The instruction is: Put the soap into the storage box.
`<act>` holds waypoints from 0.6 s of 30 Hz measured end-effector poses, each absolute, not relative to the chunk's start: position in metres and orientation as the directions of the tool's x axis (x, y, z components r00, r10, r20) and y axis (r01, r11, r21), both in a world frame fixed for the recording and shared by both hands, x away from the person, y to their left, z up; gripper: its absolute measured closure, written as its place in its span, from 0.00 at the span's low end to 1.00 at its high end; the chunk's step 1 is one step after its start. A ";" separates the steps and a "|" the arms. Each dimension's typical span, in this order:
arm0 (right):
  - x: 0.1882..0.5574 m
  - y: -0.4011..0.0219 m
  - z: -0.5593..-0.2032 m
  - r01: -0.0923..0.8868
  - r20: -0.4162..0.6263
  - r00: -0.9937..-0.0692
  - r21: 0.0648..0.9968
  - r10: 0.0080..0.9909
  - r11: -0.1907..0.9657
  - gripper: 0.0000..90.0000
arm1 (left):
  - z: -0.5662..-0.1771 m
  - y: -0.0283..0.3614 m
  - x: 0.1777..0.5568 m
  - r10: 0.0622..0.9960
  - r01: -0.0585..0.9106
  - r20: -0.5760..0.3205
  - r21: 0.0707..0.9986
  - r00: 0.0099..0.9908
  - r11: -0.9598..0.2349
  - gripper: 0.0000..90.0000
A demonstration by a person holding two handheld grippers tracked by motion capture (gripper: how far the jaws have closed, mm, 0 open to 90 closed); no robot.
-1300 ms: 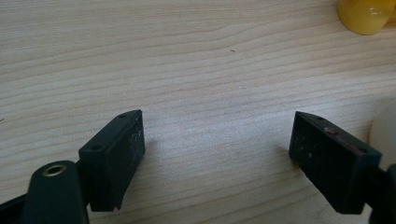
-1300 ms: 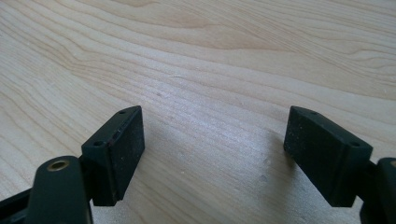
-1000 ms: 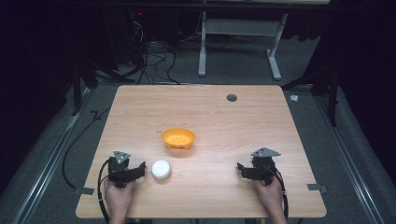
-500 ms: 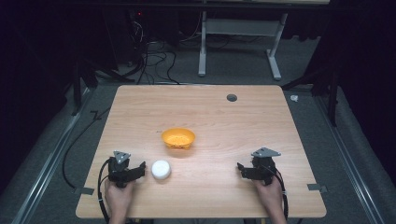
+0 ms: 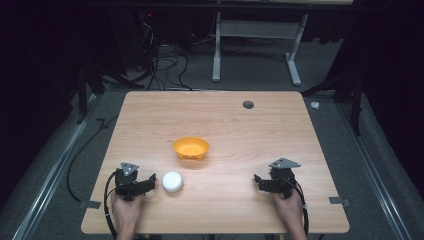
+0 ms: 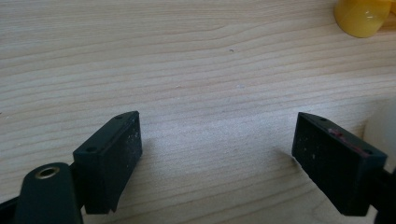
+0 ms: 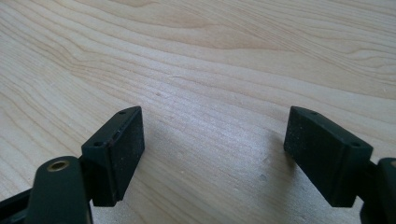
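An orange bowl (image 5: 191, 148) sits upright near the middle of the wooden table (image 5: 240, 130); its yellow-orange side (image 6: 362, 17) shows at the top right of the left gripper view. A small white round object (image 5: 172, 181) lies in front of the bowl, to its left. My left gripper (image 5: 148, 180) rests near the table's front left, just left of the white object, open with bare wood between its jaws (image 6: 217, 154). A pale edge (image 6: 384, 130) at the right of that view is probably the white object. My right gripper (image 5: 258, 180) rests at the front right, open and empty (image 7: 212, 149).
A dark round hole (image 5: 248, 104) lies in the table's far right part. Cables (image 5: 165, 60) and a white desk frame (image 5: 260, 45) stand on the floor beyond the table. A person's hands (image 5: 127, 212) hold both grippers at the front edge.
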State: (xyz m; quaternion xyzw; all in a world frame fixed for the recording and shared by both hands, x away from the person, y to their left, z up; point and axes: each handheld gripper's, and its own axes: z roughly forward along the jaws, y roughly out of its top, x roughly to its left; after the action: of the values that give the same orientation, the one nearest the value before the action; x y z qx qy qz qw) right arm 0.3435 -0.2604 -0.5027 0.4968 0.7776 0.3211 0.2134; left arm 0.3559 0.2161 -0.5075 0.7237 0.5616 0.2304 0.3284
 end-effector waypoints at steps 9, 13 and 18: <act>0.343 -0.260 -0.503 0.638 -0.011 -0.415 0.710 0.910 0.299 0.23 | -0.493 0.215 0.345 0.954 0.611 -0.032 0.775 0.297 -0.164 0.19; 0.343 -0.260 -0.503 0.637 -0.012 -0.415 0.711 0.910 0.299 0.23 | -0.486 0.214 0.340 0.948 0.593 -0.048 0.789 0.315 -0.157 0.19; 0.343 -0.260 -0.503 0.638 -0.011 -0.414 0.710 0.910 0.299 0.23 | -0.481 0.211 0.334 0.938 0.577 -0.062 0.802 0.340 -0.156 0.18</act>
State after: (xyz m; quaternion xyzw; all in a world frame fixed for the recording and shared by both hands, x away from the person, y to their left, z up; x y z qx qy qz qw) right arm 0.3433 -0.2603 -0.5026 0.4977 0.7774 0.3206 0.2124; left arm 0.3338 0.2113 -0.4812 0.7230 0.5240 0.2355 0.3837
